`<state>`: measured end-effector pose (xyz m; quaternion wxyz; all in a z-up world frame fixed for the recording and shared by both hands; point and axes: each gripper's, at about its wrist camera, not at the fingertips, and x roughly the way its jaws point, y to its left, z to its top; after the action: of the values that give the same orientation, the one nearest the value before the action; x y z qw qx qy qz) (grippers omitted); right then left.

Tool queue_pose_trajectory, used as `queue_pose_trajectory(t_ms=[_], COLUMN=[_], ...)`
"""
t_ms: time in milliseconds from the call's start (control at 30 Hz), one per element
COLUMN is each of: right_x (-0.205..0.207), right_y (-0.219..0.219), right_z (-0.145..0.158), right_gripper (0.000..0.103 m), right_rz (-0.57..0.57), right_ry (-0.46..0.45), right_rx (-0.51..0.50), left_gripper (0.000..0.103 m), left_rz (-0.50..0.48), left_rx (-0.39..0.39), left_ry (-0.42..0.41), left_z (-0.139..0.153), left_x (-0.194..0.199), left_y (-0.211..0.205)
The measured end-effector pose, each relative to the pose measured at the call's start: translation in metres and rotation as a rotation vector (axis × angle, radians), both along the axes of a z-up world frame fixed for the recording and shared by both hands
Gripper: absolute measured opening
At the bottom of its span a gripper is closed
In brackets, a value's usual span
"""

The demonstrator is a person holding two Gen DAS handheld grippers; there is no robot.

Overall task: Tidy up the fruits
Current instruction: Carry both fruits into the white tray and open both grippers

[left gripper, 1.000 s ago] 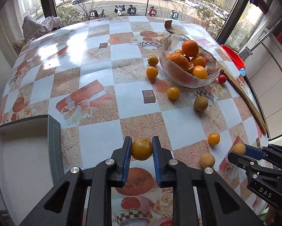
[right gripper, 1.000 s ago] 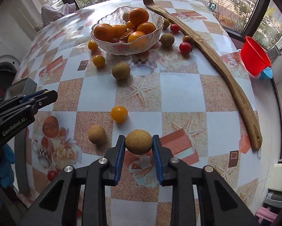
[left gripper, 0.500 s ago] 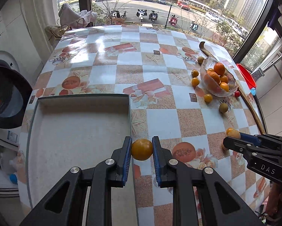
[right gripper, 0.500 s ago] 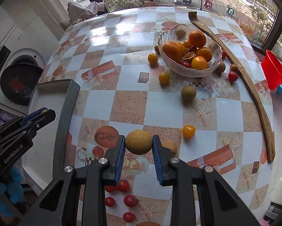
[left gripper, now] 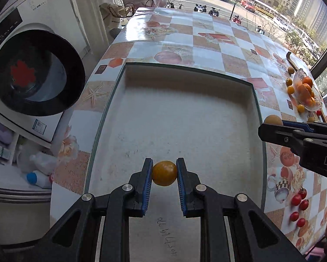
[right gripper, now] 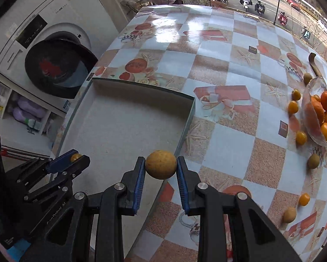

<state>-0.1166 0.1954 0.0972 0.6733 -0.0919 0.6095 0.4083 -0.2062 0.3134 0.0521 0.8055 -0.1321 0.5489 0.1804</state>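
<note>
Left wrist view: left claw (left gripper: 164, 173) pinches orange fruit (left gripper: 164, 173) over tray (left gripper: 256, 100); right claw (right gripper: 161, 164) pinches tan fruit (right gripper: 161, 164).

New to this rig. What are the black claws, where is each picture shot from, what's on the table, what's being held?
There is no robot: a person holds a two-finger clamp in each hand, and a fisheye camera on each clamp looks along its fingers. One picture comes from the left gripper, which is shut on an orange tomato over a shallow grey tray. The other comes from the right gripper, shut on a yellow-brown round fruit above the tray's right wall. Each gripper shows at the edge of the other's view. On the checked tablecloth stand a glass bowl of oranges with loose small fruit around it, and some cherry tomatoes.
</note>
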Motion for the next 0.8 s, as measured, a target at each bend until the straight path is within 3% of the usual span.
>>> queue_pose_trajectory(t_ms=[300,567,633,667,700,800], right_x=[-0.012,-0.012,-0.014,-0.014,-0.014,-0.015], right_y=[0.036,0.043,0.043,0.043,0.043,0.050], right_z=[-0.021,-0.038,-0.040,-0.041,-0.041,-0.042], right_gripper=[0.031,0.032,0.032,0.032,0.034,0.044], right_rz=[0.079,0.082,0.089,0.091,0.094,0.108], right_ry=[-0.041,-0.032,-0.027,-0.028,-0.028,-0.011], right_rx=[-0.088,-0.137,-0.143,-0.145,-0.142,-0.124], left_gripper=[0.023,0.025,0.036,0.062,0.080,0.081], left_rz=[-0.018,-0.034,-0.034,-0.031,-0.024,-0.032], left_rx=[0.020,0.026,0.039,0.052,0.076,0.110], left_ry=[0.026,0.060,0.060,0.059,0.050,0.040], left_z=[-0.017,-0.026,-0.026,-0.025,-0.023,-0.019], left_x=[-0.009,-0.010,-0.011,-0.012,-0.013,-0.015], left_y=[0.001,-0.002,-0.002,-0.003,-0.003,-0.005])
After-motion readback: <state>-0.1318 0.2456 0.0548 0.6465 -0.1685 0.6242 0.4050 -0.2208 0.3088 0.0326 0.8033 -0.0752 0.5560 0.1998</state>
